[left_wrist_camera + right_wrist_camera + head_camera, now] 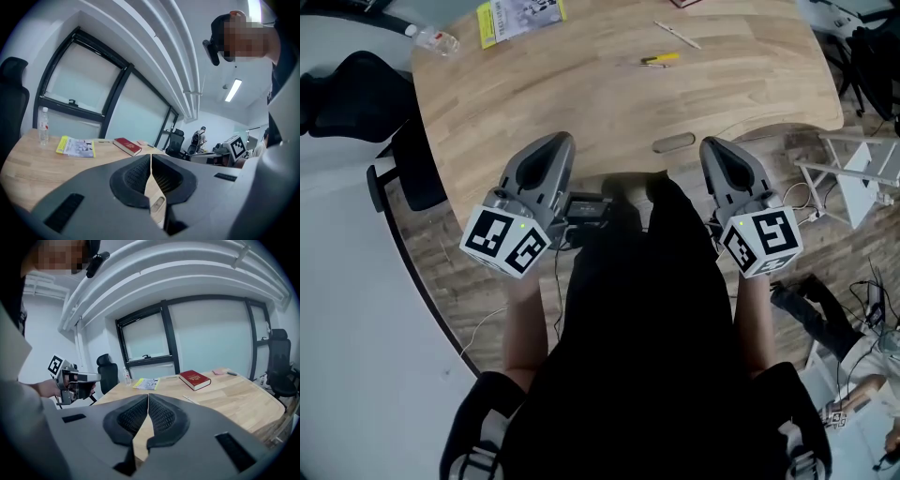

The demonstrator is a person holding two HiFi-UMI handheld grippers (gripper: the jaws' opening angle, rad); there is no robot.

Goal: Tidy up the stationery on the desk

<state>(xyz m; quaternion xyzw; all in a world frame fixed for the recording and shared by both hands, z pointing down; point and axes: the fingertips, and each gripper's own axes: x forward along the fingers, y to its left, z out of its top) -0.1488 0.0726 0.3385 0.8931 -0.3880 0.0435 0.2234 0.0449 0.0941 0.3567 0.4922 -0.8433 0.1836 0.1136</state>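
Note:
The wooden desk (581, 103) carries a yellow pen (661, 59) and a thin white pen (677, 35) at its far side. A yellow booklet (520, 19) lies at the far left. A red book (195, 379) lies flat further back, also in the left gripper view as red book (127, 146). A pink note (218, 372) and a small dark item (232, 373) lie beyond it. My left gripper (555, 148) and right gripper (718, 150) hover at the desk's near edge, both shut and empty, well short of the stationery.
A clear water bottle (431, 37) lies at the desk's far left corner. An oval cable slot (673, 142) sits near the front edge. A black office chair (347, 94) stands left of the desk, another chair (281, 366) at the right. Cables and white frames (853, 178) crowd the floor to the right.

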